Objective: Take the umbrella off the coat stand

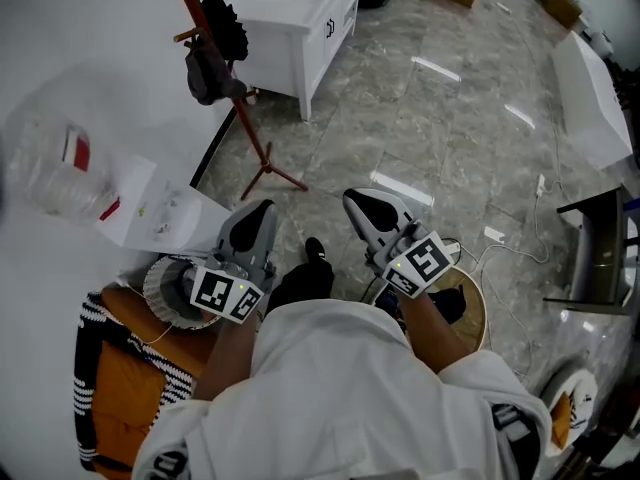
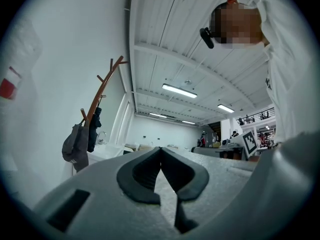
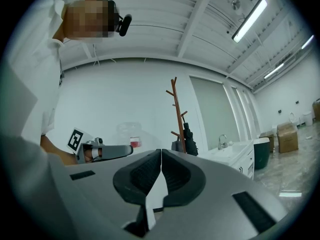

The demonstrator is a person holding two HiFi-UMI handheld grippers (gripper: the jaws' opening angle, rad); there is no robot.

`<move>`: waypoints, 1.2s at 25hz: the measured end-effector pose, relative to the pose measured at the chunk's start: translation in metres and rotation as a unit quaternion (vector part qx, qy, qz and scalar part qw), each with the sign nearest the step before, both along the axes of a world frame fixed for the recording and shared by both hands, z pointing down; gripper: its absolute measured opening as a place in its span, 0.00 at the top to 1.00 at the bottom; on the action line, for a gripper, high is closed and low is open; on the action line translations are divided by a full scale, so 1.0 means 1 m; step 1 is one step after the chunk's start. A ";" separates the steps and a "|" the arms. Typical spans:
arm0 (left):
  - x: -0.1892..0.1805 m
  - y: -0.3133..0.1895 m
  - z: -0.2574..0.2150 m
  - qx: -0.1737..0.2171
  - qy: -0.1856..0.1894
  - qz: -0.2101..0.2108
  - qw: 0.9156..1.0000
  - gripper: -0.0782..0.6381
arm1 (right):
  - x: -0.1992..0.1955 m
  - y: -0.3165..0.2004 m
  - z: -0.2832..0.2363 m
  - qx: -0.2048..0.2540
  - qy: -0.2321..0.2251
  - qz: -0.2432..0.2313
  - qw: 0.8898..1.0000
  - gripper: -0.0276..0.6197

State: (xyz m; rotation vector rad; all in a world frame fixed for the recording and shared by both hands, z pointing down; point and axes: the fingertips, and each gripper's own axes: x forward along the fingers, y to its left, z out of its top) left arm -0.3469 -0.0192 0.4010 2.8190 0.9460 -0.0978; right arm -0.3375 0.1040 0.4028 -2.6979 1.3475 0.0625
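**Q:** Where is the umbrella (image 1: 222,20) hanging?

**A:** The folded black umbrella is hanging high on the coat stand (image 1: 243,118). Its long axis is running down alongside the reddish-brown pole. A grey cap-like item (image 1: 205,71) is hanging just beside it, slightly lower.

**Q:** Which way is it lying from the tongs?

**A:** It is lying ahead and to the person's left, well apart from both pairs. The left tongs (image 1: 260,210) are sitting on the stand's side of the body and the right tongs (image 1: 357,201) farther out. By that judgement the left hand is facing the shorter reach. Both gripper views are showing the umbrella above the jaw line, so the approach is probably calling for a forward step and a lift.

**Q:** What are the tongs doing?

**A:** Both pairs are clenched on nothing, with the dark pads meeting at the tips in each gripper view.

**Q:** Is any writing showing?

**A:** No brand or text is reading clearly. Only the square markers (image 1: 225,294) on the gripper cubes are standing out. A red patch on a clear container (image 1: 60,168) by the wall is too blurred to read.
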 end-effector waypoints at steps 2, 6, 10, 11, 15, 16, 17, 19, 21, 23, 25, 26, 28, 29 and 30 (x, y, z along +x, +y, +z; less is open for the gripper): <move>0.016 -0.003 0.003 -0.003 -0.004 0.002 1.000 0.87 | 0.014 -0.003 -0.001 0.001 0.003 0.000 1.000 0.93; 0.050 -0.005 0.002 -0.011 -0.003 0.005 1.000 0.87 | 0.044 -0.006 -0.004 0.003 0.009 0.002 1.000 0.93; 0.084 -0.007 0.001 -0.016 -0.003 0.008 1.000 0.87 | 0.076 -0.010 -0.007 0.001 0.007 -0.001 1.000 0.93; 0.092 -0.007 0.001 -0.018 -0.004 0.008 1.000 0.87 | 0.084 -0.011 -0.009 -0.002 0.008 -0.001 1.000 0.93; 0.126 -0.012 -0.001 -0.020 -0.004 0.005 1.000 0.87 | 0.118 -0.014 -0.017 -0.012 0.014 -0.006 1.000 0.93; 0.136 -0.013 -0.002 -0.021 -0.003 0.002 1.000 0.87 | 0.128 -0.014 -0.018 -0.012 0.014 -0.006 1.000 0.93; 0.145 -0.015 -0.002 -0.022 -0.003 0.000 1.000 0.87 | 0.138 -0.014 -0.018 -0.012 0.013 -0.005 1.000 0.93; 0.162 -0.017 -0.002 -0.024 -0.003 -0.003 1.000 0.87 | 0.157 -0.015 -0.019 -0.009 0.010 -0.007 1.000 0.93; 0.177 -0.018 -0.001 -0.024 -0.006 -0.004 1.000 0.87 | 0.173 -0.018 -0.021 -0.005 0.008 -0.014 1.000 0.93; 0.193 -0.017 -0.001 -0.026 -0.008 -0.004 1.000 0.87 | 0.189 -0.019 -0.021 -0.003 0.005 -0.019 1.000 0.93; 0.210 -0.017 -0.002 -0.028 -0.006 -0.003 1.000 0.87 | 0.206 -0.019 -0.022 -0.001 0.003 -0.022 1.000 0.93; 0.218 -0.016 -0.003 -0.029 -0.004 -0.002 1.000 0.87 | 0.213 -0.020 -0.023 -0.001 0.005 -0.024 1.000 0.93; 0.233 -0.015 -0.006 -0.029 0.001 0.001 1.000 0.87 | 0.226 -0.019 -0.026 -0.004 0.011 -0.024 1.000 0.93; 0.240 -0.014 -0.006 -0.030 0.003 0.003 1.000 0.87 | 0.232 -0.019 -0.028 -0.005 0.013 -0.023 1.000 0.93; 0.246 -0.014 -0.007 -0.031 0.005 0.004 1.000 0.87 | 0.237 -0.018 -0.028 -0.006 0.014 -0.022 1.000 0.93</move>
